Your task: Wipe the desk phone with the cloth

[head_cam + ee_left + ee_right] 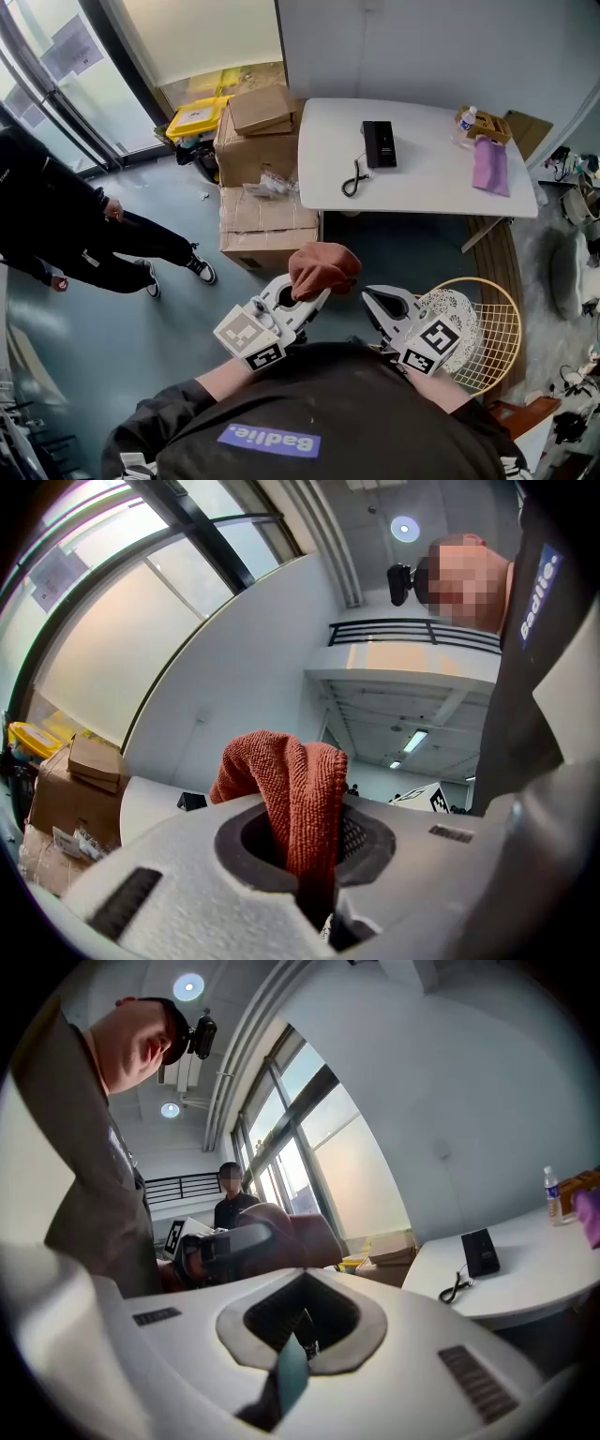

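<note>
The black desk phone lies on the white table far ahead, its coiled cord trailing toward the front edge. My left gripper is shut on a rust-orange cloth, held close to my body, well short of the table. In the left gripper view the cloth bulges up out of the shut gripper, and the phone shows small behind it. My right gripper is beside the left, shut with nothing in it. The right gripper view shows that gripper and the distant phone.
A purple cloth, a water bottle and a wooden box sit at the table's right end. Cardboard boxes and a yellow bin stand left of the table. A person in black stands at the left. A wire basket is at my right.
</note>
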The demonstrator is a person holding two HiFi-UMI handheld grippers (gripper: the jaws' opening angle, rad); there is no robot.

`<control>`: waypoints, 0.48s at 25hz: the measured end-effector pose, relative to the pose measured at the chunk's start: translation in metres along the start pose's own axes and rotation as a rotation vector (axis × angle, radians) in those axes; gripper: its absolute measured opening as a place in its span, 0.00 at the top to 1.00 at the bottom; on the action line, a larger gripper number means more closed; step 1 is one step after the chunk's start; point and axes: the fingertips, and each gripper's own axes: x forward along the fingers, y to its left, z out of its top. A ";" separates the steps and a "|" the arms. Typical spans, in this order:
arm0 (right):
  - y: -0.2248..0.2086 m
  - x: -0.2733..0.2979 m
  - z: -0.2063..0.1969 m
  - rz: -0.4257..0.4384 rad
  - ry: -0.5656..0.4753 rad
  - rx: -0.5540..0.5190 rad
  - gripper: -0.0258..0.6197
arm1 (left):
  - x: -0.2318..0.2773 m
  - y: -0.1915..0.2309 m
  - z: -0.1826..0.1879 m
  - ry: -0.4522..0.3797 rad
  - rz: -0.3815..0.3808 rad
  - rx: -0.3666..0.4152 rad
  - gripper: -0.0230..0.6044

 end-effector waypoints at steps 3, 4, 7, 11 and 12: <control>-0.003 -0.001 0.000 0.007 0.005 0.000 0.92 | 0.002 0.000 -0.001 0.002 0.005 -0.002 0.91; -0.004 -0.002 0.000 0.008 0.005 0.001 0.92 | 0.004 0.000 -0.002 0.003 0.009 -0.004 0.91; -0.011 -0.006 0.002 0.013 0.004 0.007 0.92 | 0.011 0.000 -0.002 0.002 0.019 -0.005 0.91; -0.025 -0.015 0.005 0.022 0.000 0.017 0.92 | 0.025 -0.001 -0.005 0.002 0.038 -0.004 0.91; -0.029 -0.017 0.006 0.025 -0.003 0.020 0.92 | 0.028 -0.001 -0.006 0.002 0.046 -0.004 0.91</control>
